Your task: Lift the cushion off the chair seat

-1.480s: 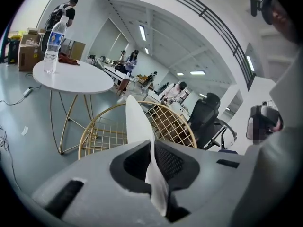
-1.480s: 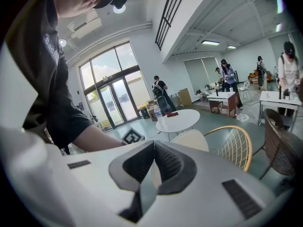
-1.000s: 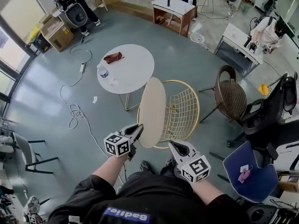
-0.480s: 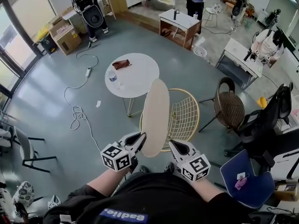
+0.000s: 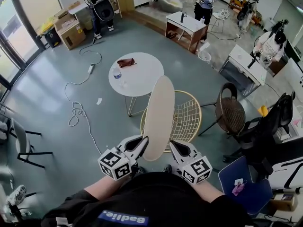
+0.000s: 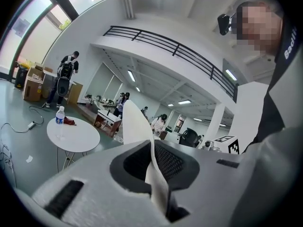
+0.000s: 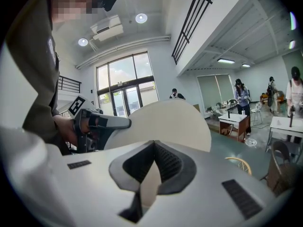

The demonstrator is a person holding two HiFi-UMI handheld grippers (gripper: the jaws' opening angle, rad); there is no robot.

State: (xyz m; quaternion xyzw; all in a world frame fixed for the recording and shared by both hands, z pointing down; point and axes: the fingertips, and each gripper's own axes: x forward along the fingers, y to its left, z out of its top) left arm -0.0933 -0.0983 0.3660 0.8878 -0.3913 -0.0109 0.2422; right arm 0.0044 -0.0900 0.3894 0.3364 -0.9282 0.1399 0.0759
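The round cream cushion hangs tilted up on edge, clear of the gold wire chair behind it. My left gripper is shut on the cushion's near left rim, and my right gripper is shut on its near right rim. In the left gripper view the cushion rises edge-on out of the jaws. The right gripper view shows the cushion's broad face above the jaws, with the left gripper at its left edge.
A round white table with a bottle and a brown cloth stands beyond the chair. A brown wicker chair, a black office chair and a blue seat sit at the right. A cable trails on the floor at left. People stand at the desks far off.
Both grippers have risen with the cushion, the left more than the right. The cushion has tipped steeper onto its edge and now stands higher over the wire chair.
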